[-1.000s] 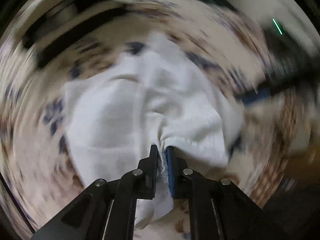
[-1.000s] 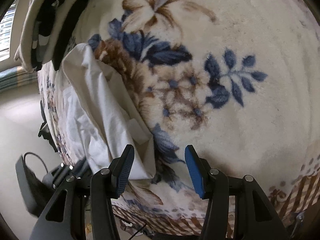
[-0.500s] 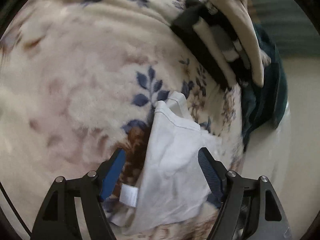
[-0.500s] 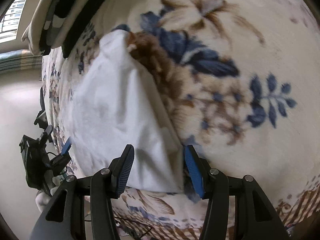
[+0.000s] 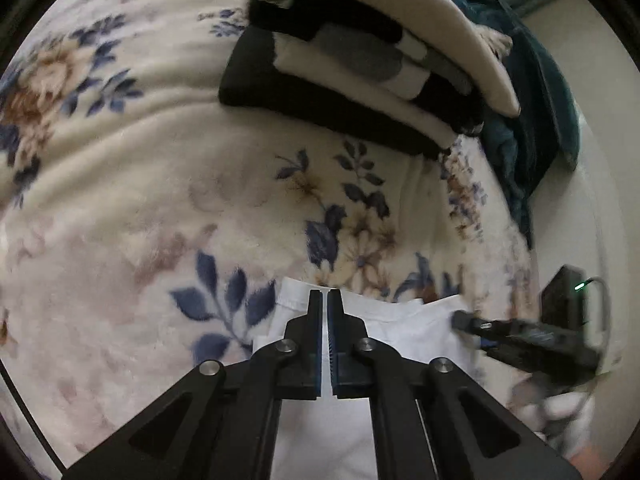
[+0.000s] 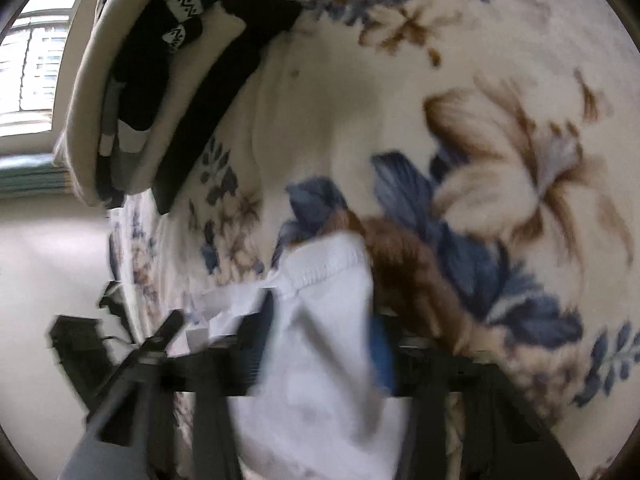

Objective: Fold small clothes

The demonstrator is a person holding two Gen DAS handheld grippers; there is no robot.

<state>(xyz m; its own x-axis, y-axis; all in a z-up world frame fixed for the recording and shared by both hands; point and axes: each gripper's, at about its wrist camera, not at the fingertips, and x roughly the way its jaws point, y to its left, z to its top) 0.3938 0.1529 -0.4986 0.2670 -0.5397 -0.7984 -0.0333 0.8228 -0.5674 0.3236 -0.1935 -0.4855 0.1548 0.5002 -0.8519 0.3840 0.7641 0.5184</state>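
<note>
On my left wrist view the left gripper has its fingers drawn together to a thin slit, and white shows through that slit. The tips sit over the top hem of the white garment; I cannot tell whether any cloth is actually pinched between them. The garment lies on the floral blanket of the bed, spreading under and to the right of these fingers. Off to their right, the other gripper's dark tip touches the garment's far corner, with a black device showing a green light beyond it at the bed's edge.

On my right wrist view the picture is smeared. The right gripper has its fingers spread wide, one on each side of the white garment, which runs up between them to a stitched hem just ahead of the tips. They are not closed on the cloth.

Well ahead of both sets of fingers, a stack of folded clothes in black, cream and grey rests on the blanket; in the right view it sits ahead and to the left, near a bright window. A dark teal cloth hangs off the bed's edge beside the stack.
</note>
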